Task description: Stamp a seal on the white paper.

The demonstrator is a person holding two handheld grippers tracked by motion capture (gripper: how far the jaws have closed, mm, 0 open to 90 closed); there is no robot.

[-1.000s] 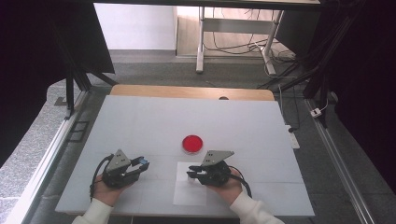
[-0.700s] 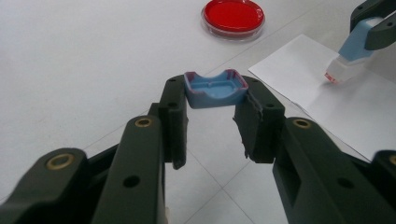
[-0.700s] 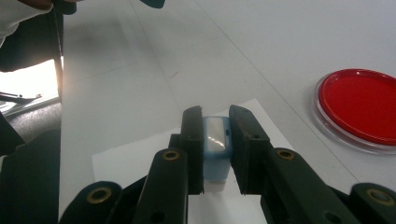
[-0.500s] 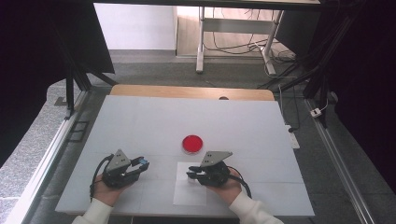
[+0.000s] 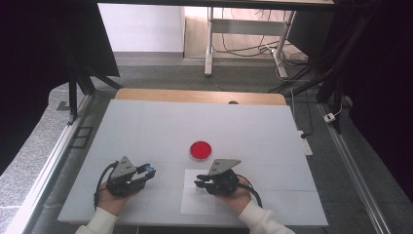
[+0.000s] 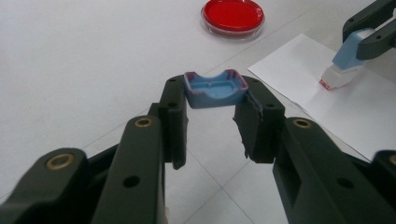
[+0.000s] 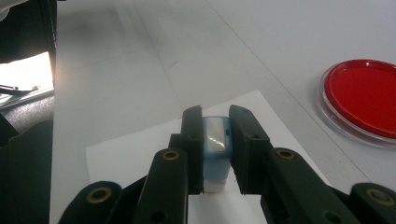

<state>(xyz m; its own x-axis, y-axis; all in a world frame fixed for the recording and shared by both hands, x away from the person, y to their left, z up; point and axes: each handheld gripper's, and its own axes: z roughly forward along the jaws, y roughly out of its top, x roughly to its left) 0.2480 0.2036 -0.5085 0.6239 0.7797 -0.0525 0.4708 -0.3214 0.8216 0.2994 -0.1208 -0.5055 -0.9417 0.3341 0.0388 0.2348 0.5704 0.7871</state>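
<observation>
The right gripper (image 7: 215, 154) has its jaws closed on a small blue stamp (image 7: 215, 144), pinching its flat sides, with the pale base of the stamp down on the white sheet of paper (image 5: 197, 197) that lies on the table (image 5: 146, 126). The left gripper (image 6: 215, 112) is closed on the stamp's blue cap (image 6: 215, 88), held by its two ends clear of the tabletop and just left of the paper. The stamp looks like light, stiff plastic, so a firm pinch across the body should hold it without crushing; its smooth sides could slip if the press goes off-vertical. The cap is thin-walled, shallow and red-stained along its rim, best gripped at the ends as now. Whether the stamp face is fully flat on the paper is hard to tell from these views. A red-filled round dish (image 5: 200, 150) sits just beyond the paper.
</observation>
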